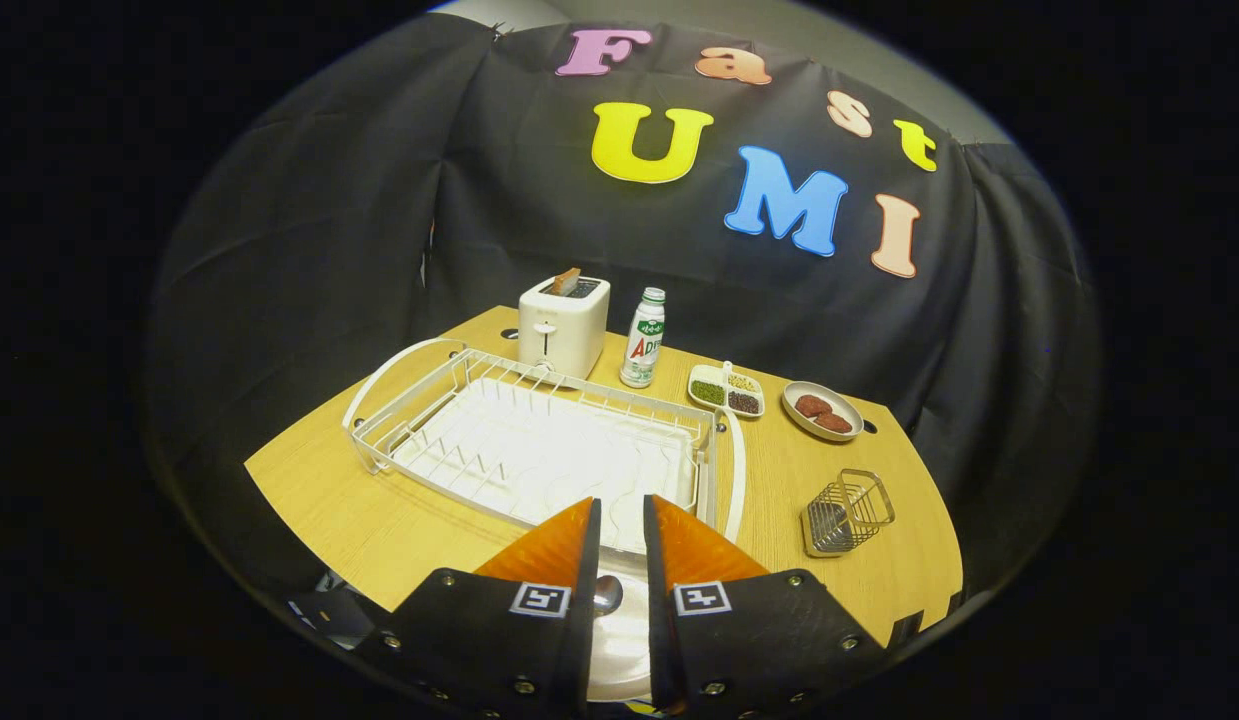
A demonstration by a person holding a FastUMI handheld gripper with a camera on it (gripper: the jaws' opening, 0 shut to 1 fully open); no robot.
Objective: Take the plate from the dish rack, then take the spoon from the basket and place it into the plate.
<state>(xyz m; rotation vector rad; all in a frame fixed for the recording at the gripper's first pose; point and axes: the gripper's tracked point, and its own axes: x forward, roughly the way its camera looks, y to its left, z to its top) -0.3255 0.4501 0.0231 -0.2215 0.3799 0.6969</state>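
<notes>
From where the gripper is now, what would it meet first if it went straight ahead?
Probably the near rim of the white wire dish rack, just ahead of the gripper; its fingers stand narrowly apart above a white plate. Depth is uncertain.

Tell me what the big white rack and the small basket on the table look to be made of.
The dish rack looks like white coated wire: thin, evenly white rods over a white drip tray. The basket looks like bare metal wire, silvery and slightly shiny. The tool hangs above the table's near edge, fingers slightly apart, a spoon-like shiny bowl seen between them.
</notes>
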